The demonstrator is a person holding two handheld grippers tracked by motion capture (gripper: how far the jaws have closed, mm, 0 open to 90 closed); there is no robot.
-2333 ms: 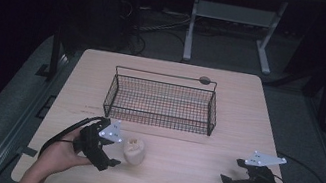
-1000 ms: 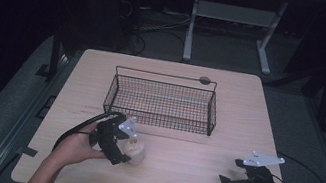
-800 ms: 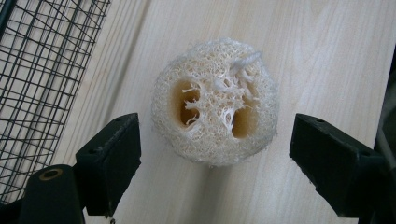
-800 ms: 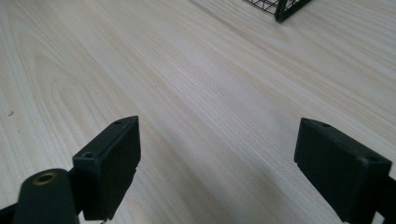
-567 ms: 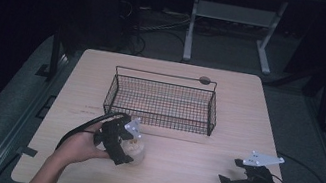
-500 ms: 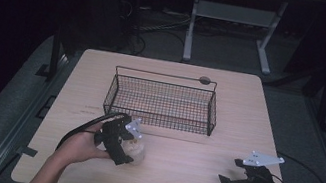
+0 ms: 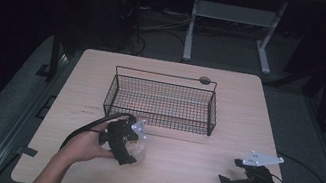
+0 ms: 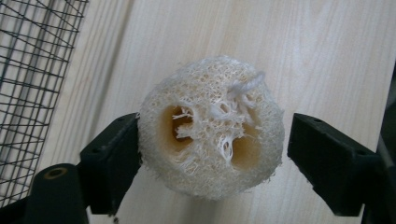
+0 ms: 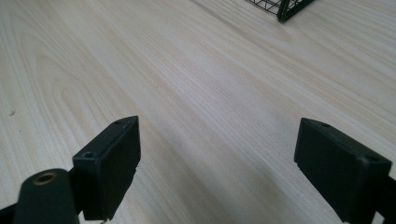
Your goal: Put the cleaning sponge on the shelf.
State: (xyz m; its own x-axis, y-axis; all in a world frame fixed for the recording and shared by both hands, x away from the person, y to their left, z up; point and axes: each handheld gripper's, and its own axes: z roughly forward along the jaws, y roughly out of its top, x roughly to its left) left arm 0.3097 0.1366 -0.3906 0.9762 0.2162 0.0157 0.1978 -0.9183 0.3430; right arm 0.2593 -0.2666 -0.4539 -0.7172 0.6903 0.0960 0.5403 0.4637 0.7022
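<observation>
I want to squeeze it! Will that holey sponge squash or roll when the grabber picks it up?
Probably squashes: the loofah sponge is open, airy fibre with holes. Likely light. Its round shape might roll if nudged, though the rough surface should grip the left gripper.

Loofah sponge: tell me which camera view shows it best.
The left gripper view: the loofah sponge sits close up between the open left gripper, its fibrous holes and string loop plain. One jaw touches it; the other stands apart. The high view shows a pale patch half hidden behind that gripper. The right gripper view faces bare table.
</observation>
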